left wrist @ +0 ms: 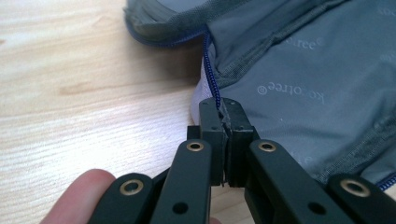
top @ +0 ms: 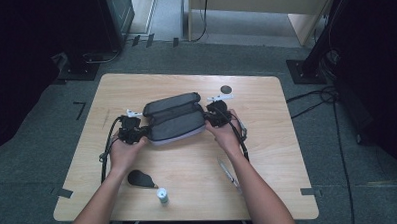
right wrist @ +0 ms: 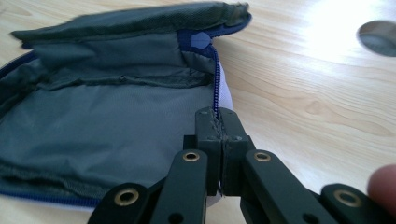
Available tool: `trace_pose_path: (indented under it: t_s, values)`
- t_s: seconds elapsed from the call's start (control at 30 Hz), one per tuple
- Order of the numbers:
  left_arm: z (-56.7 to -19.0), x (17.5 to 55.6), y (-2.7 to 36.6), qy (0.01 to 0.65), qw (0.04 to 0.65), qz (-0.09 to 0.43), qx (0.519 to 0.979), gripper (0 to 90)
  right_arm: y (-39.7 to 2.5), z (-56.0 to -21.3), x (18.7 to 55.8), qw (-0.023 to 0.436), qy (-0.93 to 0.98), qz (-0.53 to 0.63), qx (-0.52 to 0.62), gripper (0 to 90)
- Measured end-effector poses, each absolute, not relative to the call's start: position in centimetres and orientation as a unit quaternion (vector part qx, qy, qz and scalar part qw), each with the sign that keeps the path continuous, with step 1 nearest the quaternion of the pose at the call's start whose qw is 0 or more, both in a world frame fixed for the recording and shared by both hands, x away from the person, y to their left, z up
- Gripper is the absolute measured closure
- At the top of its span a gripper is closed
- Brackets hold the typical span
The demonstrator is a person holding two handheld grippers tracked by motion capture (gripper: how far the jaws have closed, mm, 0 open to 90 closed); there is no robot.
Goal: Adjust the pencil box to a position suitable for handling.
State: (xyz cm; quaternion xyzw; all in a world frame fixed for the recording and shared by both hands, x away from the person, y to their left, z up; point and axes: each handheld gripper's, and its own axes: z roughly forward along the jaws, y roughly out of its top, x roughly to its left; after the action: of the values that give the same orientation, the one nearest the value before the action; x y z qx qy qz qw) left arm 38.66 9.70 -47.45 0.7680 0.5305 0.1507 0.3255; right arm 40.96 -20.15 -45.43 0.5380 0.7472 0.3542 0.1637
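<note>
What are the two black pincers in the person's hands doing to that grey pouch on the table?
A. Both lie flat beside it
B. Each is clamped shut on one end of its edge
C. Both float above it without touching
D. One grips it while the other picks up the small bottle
B: the left gripper and the right gripper each have their jaws closed on the zip edge of the open grey pouch, at opposite ends.

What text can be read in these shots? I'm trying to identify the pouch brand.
"kocotree" with a ® mark, seen upside down and repeated across the grey lining of the pouch.
Fainter repeats near that picture's edges are cut off or too blurred to read.
</note>
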Motion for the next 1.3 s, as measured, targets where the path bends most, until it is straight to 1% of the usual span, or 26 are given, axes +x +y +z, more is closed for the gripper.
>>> trace_pose_path:
  t_s: [0.2,0.27,0.33,0.47,0.57,0.8,0.97,1.0,1.03,1.07,1.13,1.2,1.27,1.3]
  values:
    - [-46.4,37.6,8.8,0.504,0.342,0.161,0.777,90.0,-21.3,-44.8,37.6,0.181,0.742,0.368,0.530,89.4]
    - [-46.2,37.3,8.6,0.496,0.344,0.163,0.780,90.0,-21.8,-44.9,36.5,0.177,0.737,0.374,0.534,89.4]
    - [-46.0,37.0,8.5,0.492,0.350,0.164,0.781,90.0,-22.2,-44.9,35.5,0.161,0.732,0.388,0.537,89.4]
    - [-45.6,36.4,8.1,0.478,0.356,0.159,0.787,90.0,-22.9,-45.3,33.8,0.166,0.732,0.389,0.534,89.4]
    - [-45.7,35.9,7.8,0.471,0.354,0.159,0.792,90.0,-23.2,-45.8,33.2,0.167,0.732,0.386,0.535,89.4]
    - [-47.4,35.5,7.4,0.466,0.330,0.148,0.807,90.0,-23.6,-48.1,32.3,0.150,0.731,0.382,0.545,89.4]
    - [-48.2,35.3,7.3,0.471,0.332,0.143,0.805,90.0,-23.8,-49.3,31.9,0.149,0.729,0.380,0.549,89.3]
    - [-48.1,35.4,7.3,0.472,0.334,0.141,0.803,88.7,-23.8,-49.4,31.9,0.147,0.727,0.380,0.552,89.0]
    - [-48.1,35.4,7.3,0.477,0.341,0.134,0.799,82.7,-23.8,-49.6,31.8,0.147,0.726,0.381,0.554,86.3]
    - [-48.0,35.5,7.4,0.477,0.339,0.129,0.801,70.9,-23.9,-49.6,31.8,0.144,0.724,0.386,0.553,77.2]
    - [-47.8,35.2,7.5,0.474,0.339,0.142,0.800,61.4,-24.0,-49.3,31.7,0.142,0.721,0.393,0.553,61.5]
    - [-47.4,34.9,8.2,0.484,0.348,0.139,0.790,47.7,-24.5,-48.8,31.3,0.146,0.718,0.404,0.548,55.4]
    - [-47.0,34.5,9.2,0.491,0.363,0.137,0.780,35.5,-25.0,-48.2,30.6,0.161,0.718,0.407,0.541,53.6]
    - [-46.9,34.2,9.8,0.495,0.362,0.146,0.776,30.0,-25.3,-48.0,30.2,0.166,0.719,0.406,0.539,53.5]
